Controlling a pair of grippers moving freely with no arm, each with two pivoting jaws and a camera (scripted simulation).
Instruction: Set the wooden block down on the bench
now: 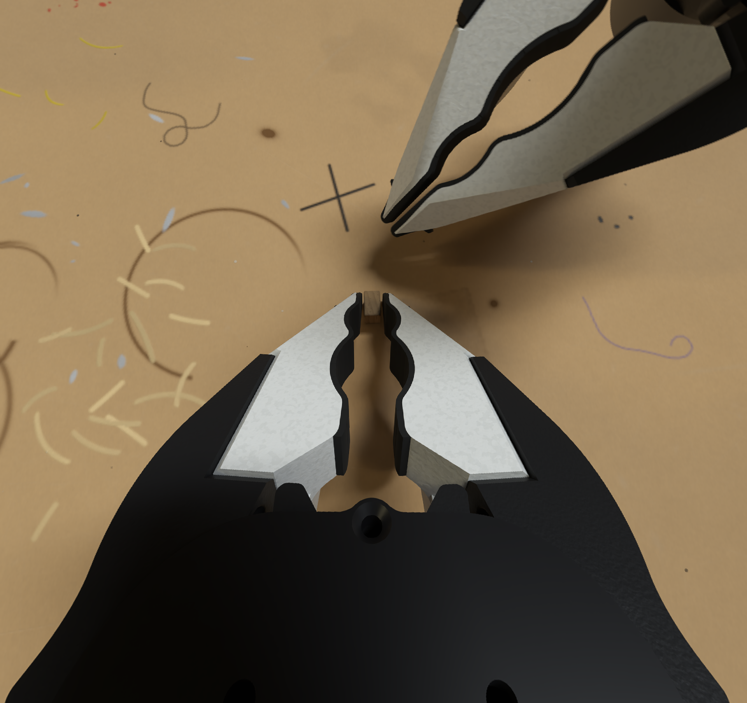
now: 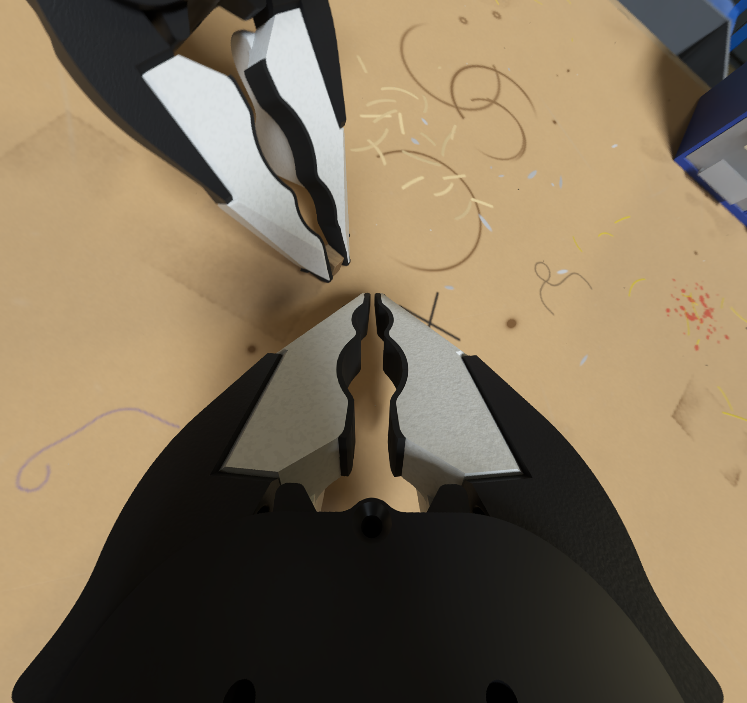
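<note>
Tan counter, scuffed with pencil marks and shavings. Left gripper pinches a small wooden block at its tips, above the counter. Right gripper, nearly closed, holds nothing. Lower gently, then release.

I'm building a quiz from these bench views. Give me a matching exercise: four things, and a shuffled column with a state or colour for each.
Things:
1. left gripper
2. right gripper
3. wooden block
4. paint splatter

States:
A. red, on the bench
B. pinched between fingertips
C. shut, holding nothing
D. shut on the block

Pairs: 1-D, 2-C, 3-B, 4-A
</note>
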